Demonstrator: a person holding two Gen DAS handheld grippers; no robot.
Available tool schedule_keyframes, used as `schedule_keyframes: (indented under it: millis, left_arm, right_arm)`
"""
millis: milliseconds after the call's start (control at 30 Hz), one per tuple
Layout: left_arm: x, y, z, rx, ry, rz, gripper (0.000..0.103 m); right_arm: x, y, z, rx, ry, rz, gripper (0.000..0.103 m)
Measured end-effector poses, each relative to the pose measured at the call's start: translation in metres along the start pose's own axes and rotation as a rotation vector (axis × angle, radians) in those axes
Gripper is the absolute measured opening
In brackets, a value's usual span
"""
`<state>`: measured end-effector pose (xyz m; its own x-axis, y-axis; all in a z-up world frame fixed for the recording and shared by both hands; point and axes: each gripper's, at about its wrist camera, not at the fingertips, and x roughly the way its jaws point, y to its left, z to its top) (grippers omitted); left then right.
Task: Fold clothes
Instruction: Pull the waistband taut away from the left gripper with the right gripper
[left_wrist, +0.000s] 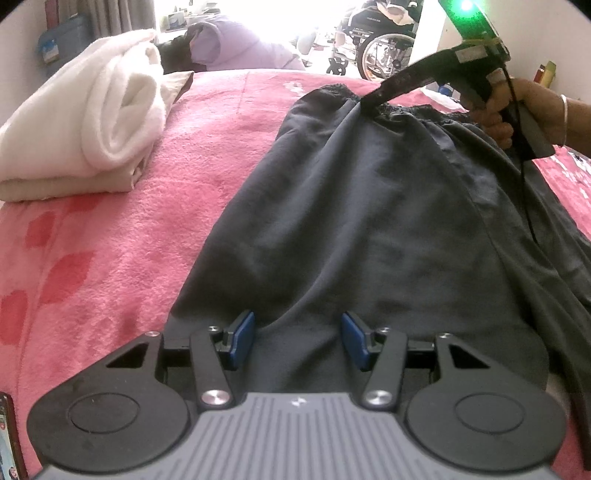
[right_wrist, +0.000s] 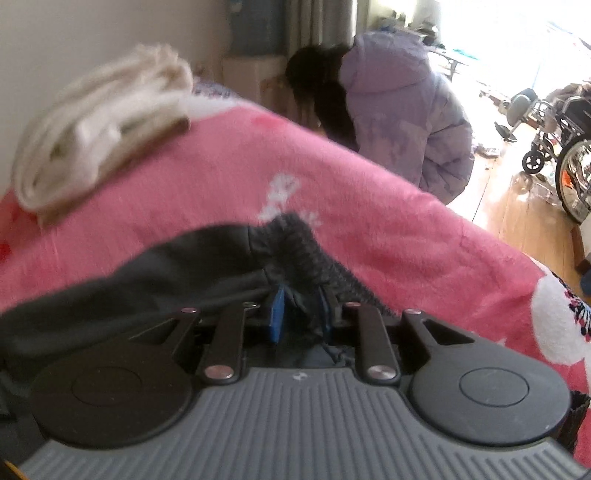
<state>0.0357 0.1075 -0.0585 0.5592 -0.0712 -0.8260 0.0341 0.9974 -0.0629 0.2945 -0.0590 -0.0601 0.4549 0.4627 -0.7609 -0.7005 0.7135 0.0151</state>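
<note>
Dark shorts (left_wrist: 369, 229) lie on the pink blanket (left_wrist: 122, 240). The right gripper (right_wrist: 300, 314), blurry, seems clamped on their waistband; the left gripper (left_wrist: 298, 341) gapes wide over the hem.

Pink blanket (left_wrist: 110, 229), wheelchair (left_wrist: 384, 48), perhaps folded white towels (left_wrist: 85, 122).

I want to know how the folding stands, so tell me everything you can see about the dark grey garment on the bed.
The dark grey garment looks like thin, matte woven cloth with a gathered elastic waistband at its far end. It lies mostly flat but creased on the pink blanket. The right tool is shut on the waistband, lifting it. The left tool is open over the near edge.
</note>
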Motion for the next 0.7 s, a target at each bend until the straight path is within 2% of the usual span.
schedule_keyframes:
  millis: [167, 300, 400, 467, 533, 600, 700]
  left_arm:
    - [0.001, -0.002, 0.001, 0.011, -0.001, 0.006, 0.054]
    - [0.001, -0.003, 0.001, 0.011, -0.001, 0.010, 0.054]
    - [0.000, -0.003, 0.000, 0.004, 0.000, 0.011, 0.054]
    - [0.001, -0.003, 0.001, 0.002, 0.002, 0.012, 0.054]
    - [0.002, -0.004, 0.002, 0.002, 0.003, 0.013, 0.055]
    - [0.003, -0.004, 0.003, 0.001, 0.004, 0.014, 0.055]
    - [0.003, -0.005, 0.004, 0.008, 0.005, 0.018, 0.055]
  right_arm:
    - [0.020, -0.003, -0.002, 0.059, -0.003, -0.017, 0.019]
    - [-0.020, -0.018, 0.001, 0.099, -0.080, -0.008, 0.021]
    - [-0.063, -0.049, -0.001, 0.101, -0.116, -0.081, 0.022]
    - [-0.082, -0.074, -0.008, 0.115, -0.110, -0.149, 0.022]
    - [-0.094, -0.095, -0.020, 0.152, -0.079, -0.179, 0.022]
    - [-0.097, -0.103, -0.034, 0.176, -0.046, -0.172, 0.022]
    - [-0.088, -0.093, -0.050, 0.141, -0.016, -0.159, 0.021]
